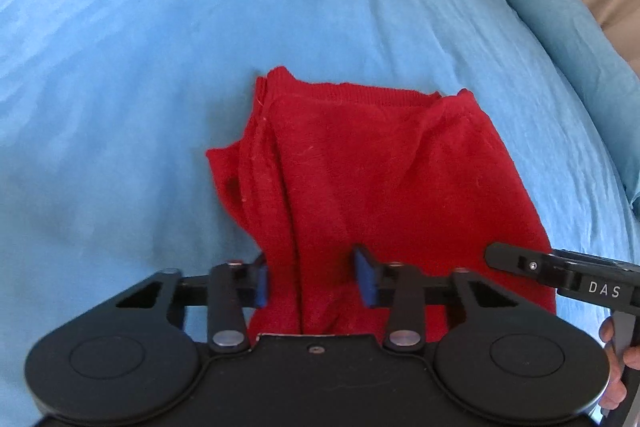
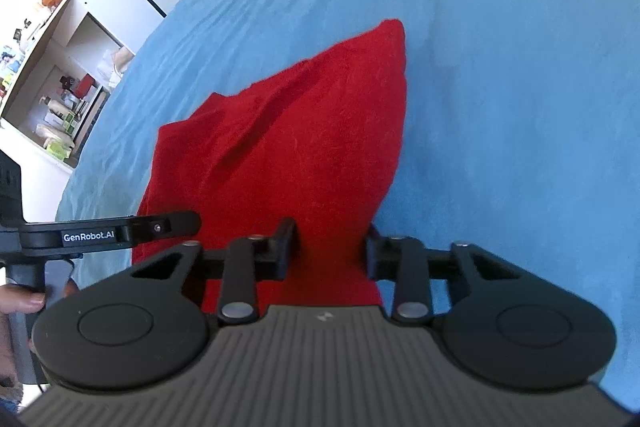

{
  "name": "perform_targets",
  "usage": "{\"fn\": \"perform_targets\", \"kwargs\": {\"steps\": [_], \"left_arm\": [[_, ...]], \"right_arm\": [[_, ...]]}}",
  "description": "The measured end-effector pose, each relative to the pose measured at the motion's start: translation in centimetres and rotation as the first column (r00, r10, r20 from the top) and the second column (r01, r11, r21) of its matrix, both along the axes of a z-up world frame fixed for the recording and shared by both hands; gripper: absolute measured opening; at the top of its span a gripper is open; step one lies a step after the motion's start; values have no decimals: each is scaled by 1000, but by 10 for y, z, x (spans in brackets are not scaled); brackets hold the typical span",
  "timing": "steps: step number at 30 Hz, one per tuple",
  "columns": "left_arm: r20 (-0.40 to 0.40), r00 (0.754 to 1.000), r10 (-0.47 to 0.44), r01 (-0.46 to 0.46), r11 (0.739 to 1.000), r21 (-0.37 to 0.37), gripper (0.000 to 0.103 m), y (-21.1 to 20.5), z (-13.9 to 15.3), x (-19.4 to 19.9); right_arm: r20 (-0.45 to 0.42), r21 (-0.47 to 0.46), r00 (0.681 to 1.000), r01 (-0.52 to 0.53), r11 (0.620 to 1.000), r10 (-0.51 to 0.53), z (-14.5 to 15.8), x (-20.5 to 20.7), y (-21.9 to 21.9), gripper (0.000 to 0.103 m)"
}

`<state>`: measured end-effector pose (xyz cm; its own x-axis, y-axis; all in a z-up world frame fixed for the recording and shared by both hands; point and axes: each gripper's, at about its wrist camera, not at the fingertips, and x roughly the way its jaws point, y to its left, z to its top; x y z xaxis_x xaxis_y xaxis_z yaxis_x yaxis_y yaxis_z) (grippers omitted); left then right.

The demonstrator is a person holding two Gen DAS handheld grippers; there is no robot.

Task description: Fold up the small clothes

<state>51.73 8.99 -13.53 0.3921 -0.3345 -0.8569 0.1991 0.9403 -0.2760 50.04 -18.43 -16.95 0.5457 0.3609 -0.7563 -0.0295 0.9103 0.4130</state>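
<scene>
Here I see the red garment lying partly folded on the blue bed. My left gripper and right gripper each have jaws parted, near edge of cloth running between them, grip uncertain.

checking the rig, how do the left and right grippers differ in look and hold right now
The left gripper has blue pads on its fingers; the right gripper has plain black ones. The left's body is smooth black, the right's is ribbed grey. Both stand open with the red garment running between their fingers, over the blue bedspread.
</scene>
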Motion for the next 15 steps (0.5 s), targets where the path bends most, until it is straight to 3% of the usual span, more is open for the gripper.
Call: {"fn": "perform_targets", "kwargs": {"steps": [2,5,15], "left_arm": [[11,1000,4,-4,1000,3,29,-1,6,-2],[42,999,-7,6,1000,19,26,-6,18,-10],[114,992,-47,50,999,-22,23,-33,77,-81]], "right_arm": [[20,-23,1000,-3,1000,3,7,-2,5,40],[53,-17,999,-7,1000,8,20,-9,5,38],[113,10,994,-4,1000,3,88,-76,-22,38]]}}
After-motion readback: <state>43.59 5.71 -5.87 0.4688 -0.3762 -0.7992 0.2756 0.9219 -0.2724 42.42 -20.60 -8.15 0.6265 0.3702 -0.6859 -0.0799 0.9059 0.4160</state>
